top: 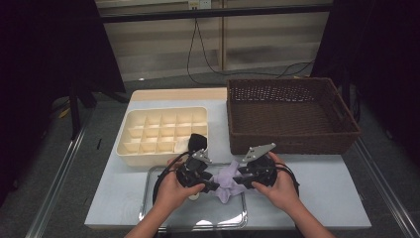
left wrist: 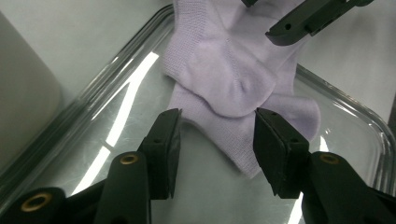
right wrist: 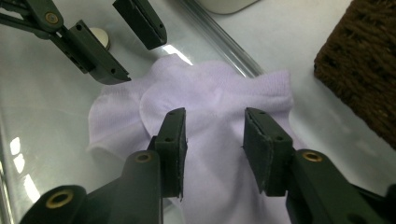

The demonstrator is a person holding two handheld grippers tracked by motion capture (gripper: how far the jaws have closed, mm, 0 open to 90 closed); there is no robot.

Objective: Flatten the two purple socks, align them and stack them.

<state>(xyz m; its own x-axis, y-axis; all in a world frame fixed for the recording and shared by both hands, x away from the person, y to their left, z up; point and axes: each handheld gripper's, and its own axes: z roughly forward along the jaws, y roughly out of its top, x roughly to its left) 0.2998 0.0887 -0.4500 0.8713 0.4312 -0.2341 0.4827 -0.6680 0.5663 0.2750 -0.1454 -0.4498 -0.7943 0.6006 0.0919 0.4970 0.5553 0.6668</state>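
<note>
I have both grippers over the lilac socks (top: 227, 179), which lie in a rumpled heap partly on the clear tray (top: 194, 218) at the near edge of the table (top: 322, 193). My left gripper (top: 210, 187) is released: in the left gripper view its jaws stand apart with the toe end of the socks (left wrist: 233, 88) between them, pads clear of the cloth. My right gripper (top: 237, 181) is released too; in the right gripper view its jaws straddle the fabric (right wrist: 215, 116) without pinching it.

As I judge it, the socks are laid one over the other but not yet rolled or tucked, and nothing of them has gone into the cream divider box (top: 163, 134) or the wicker basket (top: 292, 116). So the pairing looks half done, and the folding and putting away are still ahead.

The high view gives me the whole layout: the box with a dark item (top: 197, 142) at its near corner, the basket to the right, my hands close together. The left gripper view shows two sock layers overlapping and the tray's rim (left wrist: 112, 84) just beside them. The right gripper view shows the sock spilling over the tray's edge toward the basket (right wrist: 364, 70), and a small pale round thing (right wrist: 100, 36) on the tray that I cannot identify
</note>
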